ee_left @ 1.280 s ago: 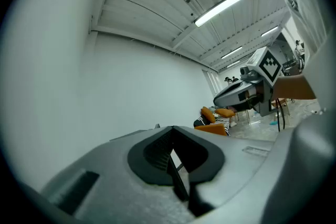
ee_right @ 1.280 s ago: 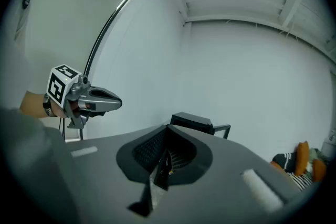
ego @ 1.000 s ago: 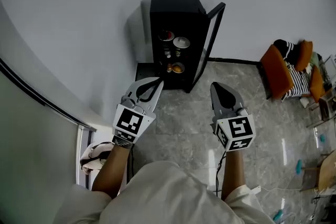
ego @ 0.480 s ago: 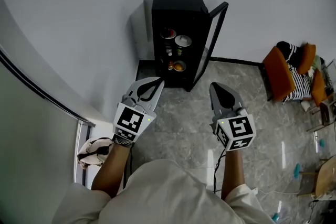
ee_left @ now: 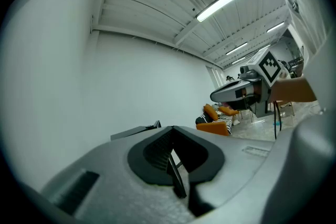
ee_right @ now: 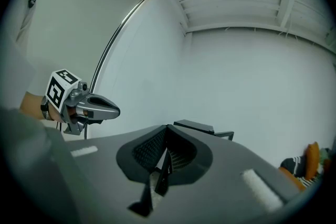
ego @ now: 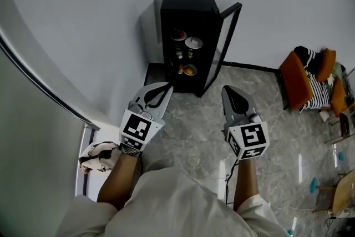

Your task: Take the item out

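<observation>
— Both tools are shut and empty: left gripper (ego: 168, 86) and right gripper (ego: 224, 89) hang near, well short of the black cabinet (ego: 187, 5).
— So this is the approach?
— Seemingly; next, closing in and opening one gripper.
— And the item (ego: 189, 70)?
— Inside that far cabinet, door (ego: 219, 47) open; too small to tell its long axis or heading.

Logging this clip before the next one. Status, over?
Left gripper and right gripper shut, empty, short of the cabinet. Door open, items on the shelves. No obstacle seen between.
</observation>
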